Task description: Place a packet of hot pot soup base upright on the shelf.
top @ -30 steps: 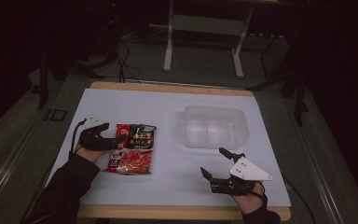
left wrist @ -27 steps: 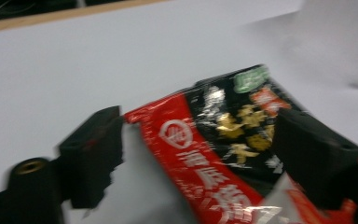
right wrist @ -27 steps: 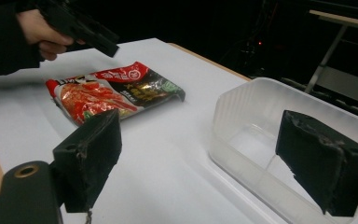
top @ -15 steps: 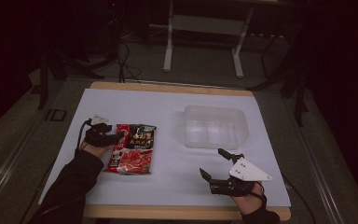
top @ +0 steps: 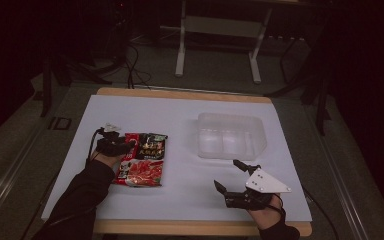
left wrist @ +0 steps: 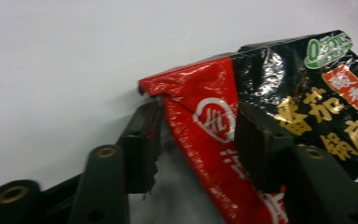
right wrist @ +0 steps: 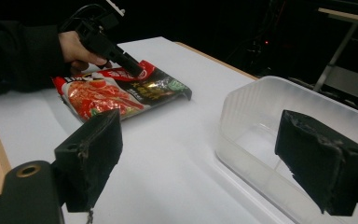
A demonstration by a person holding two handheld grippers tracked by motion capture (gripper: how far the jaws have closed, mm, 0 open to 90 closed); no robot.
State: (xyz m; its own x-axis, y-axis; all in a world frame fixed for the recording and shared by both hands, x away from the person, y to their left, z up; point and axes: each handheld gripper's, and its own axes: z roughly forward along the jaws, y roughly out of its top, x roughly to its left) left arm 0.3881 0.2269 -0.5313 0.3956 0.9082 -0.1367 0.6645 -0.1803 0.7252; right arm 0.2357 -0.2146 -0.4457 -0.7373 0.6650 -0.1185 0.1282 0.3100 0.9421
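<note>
Jaws of the left gripper (left wrist: 193,135) now straddle the red upper-left corner of the noodle packet (top: 143,158); the left gripper view shows one jaw under the lifted corner and the other on the printed face, closed or nearly closed on the foil. A second ago this gripper sat just beside the packet's left edge; it has since slid in over that corner. The packet itself lies where it did, flat on the white table (top: 180,120), left of centre and well apart from the clear plastic tub (top: 231,136). The right gripper (top: 235,176) has barely shifted, hovering near the table's front edge just below the tub, jaws spread wide with nothing between them.
</note>
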